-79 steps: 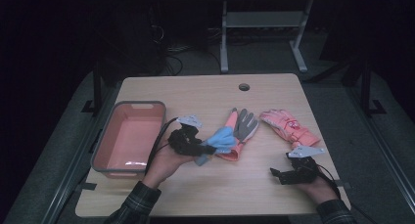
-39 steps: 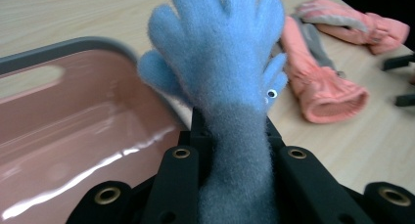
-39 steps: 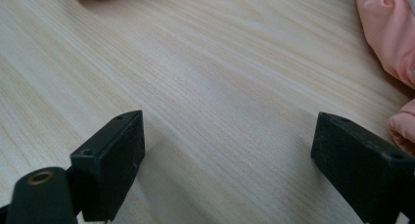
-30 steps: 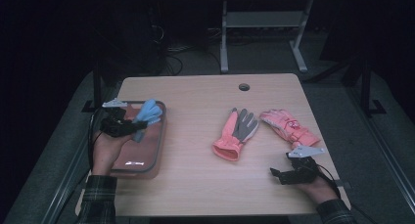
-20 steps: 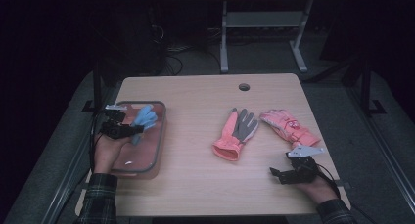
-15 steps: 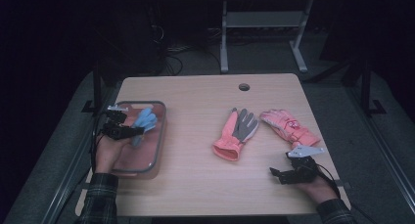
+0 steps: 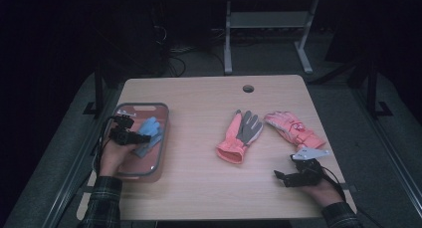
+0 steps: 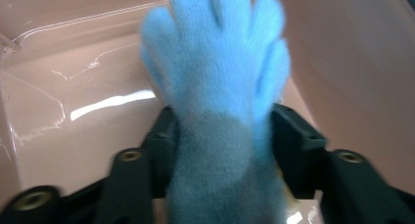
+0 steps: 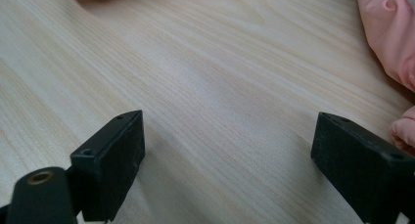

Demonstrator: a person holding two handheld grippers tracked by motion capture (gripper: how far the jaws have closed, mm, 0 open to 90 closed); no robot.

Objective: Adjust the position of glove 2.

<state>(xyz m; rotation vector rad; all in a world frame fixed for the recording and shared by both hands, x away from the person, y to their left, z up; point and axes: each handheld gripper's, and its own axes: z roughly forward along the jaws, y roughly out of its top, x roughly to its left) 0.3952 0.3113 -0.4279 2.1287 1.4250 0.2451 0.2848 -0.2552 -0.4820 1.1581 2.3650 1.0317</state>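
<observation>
Left gripper (image 7: 133, 137) at left of frame, jaws just opened off the blue glove (image 8: 220, 87) lying lengthwise between them inside the pink tray (image 7: 149, 169); right gripper (image 7: 293, 178), jaws wide and empty, rests on the desk (image 7: 199, 188) lower right

My high view was dim, dark beyond the lit bench (image 7: 209, 138). The blue glove (image 8: 220, 87) looked blurred up close, and glare streaked the pink bin (image 8: 73, 106).

You're working in a dim lab: a pale wood-topped desk (image 7: 209, 138), grey carpeted floor (image 7: 343, 88), a metal-legged bench frame (image 7: 268, 24), loose black cables (image 7: 171, 54).
</observation>
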